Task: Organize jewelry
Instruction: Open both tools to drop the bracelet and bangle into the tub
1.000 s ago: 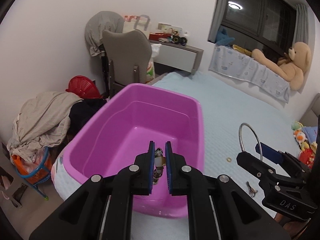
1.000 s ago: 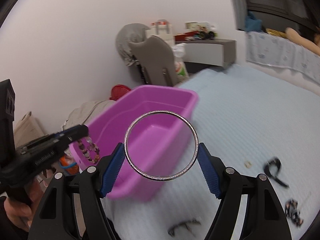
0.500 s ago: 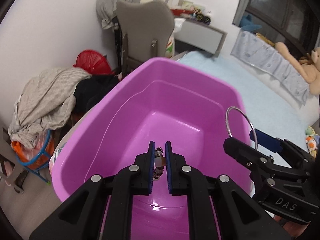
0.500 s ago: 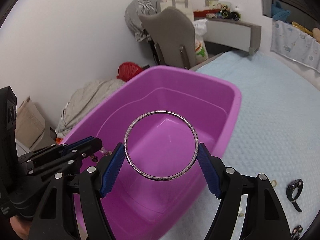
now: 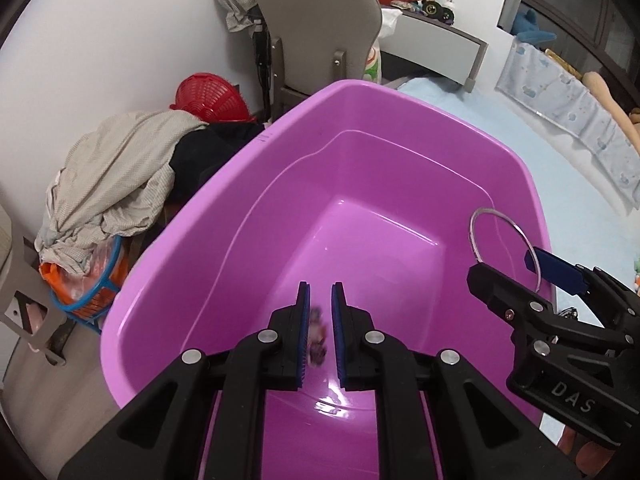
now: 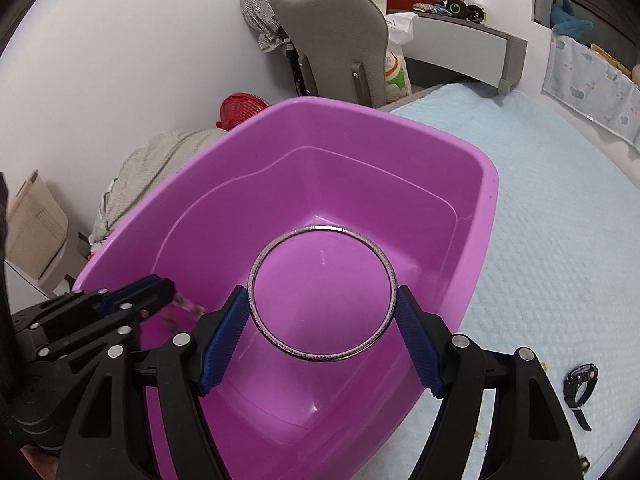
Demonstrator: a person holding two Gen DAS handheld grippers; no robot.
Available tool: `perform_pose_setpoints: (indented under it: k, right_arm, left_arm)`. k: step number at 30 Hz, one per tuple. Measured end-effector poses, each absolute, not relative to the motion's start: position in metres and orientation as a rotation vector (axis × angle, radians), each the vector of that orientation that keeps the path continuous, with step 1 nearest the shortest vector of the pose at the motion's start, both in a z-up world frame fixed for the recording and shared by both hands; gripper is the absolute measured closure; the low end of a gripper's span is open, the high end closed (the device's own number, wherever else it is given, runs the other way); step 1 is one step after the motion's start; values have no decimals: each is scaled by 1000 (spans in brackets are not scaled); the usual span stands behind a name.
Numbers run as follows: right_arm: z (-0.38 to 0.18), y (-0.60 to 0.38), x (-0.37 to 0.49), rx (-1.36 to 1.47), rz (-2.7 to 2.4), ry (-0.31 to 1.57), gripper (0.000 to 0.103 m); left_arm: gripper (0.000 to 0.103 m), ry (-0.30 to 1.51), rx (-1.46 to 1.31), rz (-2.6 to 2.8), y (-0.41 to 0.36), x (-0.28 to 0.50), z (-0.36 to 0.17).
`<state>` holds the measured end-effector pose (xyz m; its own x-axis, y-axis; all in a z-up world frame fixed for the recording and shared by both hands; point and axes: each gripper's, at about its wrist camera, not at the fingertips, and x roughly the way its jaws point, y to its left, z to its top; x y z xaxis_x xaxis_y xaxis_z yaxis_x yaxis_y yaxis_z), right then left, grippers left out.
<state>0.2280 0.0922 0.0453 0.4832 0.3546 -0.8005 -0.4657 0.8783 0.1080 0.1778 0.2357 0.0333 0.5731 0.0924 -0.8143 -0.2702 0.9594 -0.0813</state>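
Drop step: left gripper (image 5: 320, 320) apart, beads (image 5: 318, 336) falling into tub (image 5: 400, 128); right gripper (image 6: 322, 312) clamps bangle (image 6: 322, 294), release next.

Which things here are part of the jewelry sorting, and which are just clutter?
Job: purple tub, silver bangle, blurred beaded piece at the left gripper, black watch.
Clutter: grey chair, red basket, clothes pile.

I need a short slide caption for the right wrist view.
Right tongs hold a thin silver metal bangle above the purple plastic tub on the bed.
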Motion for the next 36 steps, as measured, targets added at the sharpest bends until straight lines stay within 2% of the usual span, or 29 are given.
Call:
perform_pose_setpoints:
  k: [3,6,7,8,36]
  right_arm:
    - [44,92,229,-130,492,952,31]
    - [44,91,229,-144,482,949,31]
    - [45,91,228,-150,480,947,31]
    - [45,90,227,-153,475,946,31]
    - [70,50,177,-38,457,880,31]
  left_arm:
    - [84,951,-204,231,237,177,34]
    - [55,949,-215,247,240,176,34]
    - [41,938,-216,253,241,174,35]
    - [39,917,-216,256,242,171,38]
    - [34,850,-179,273,226,132,63]
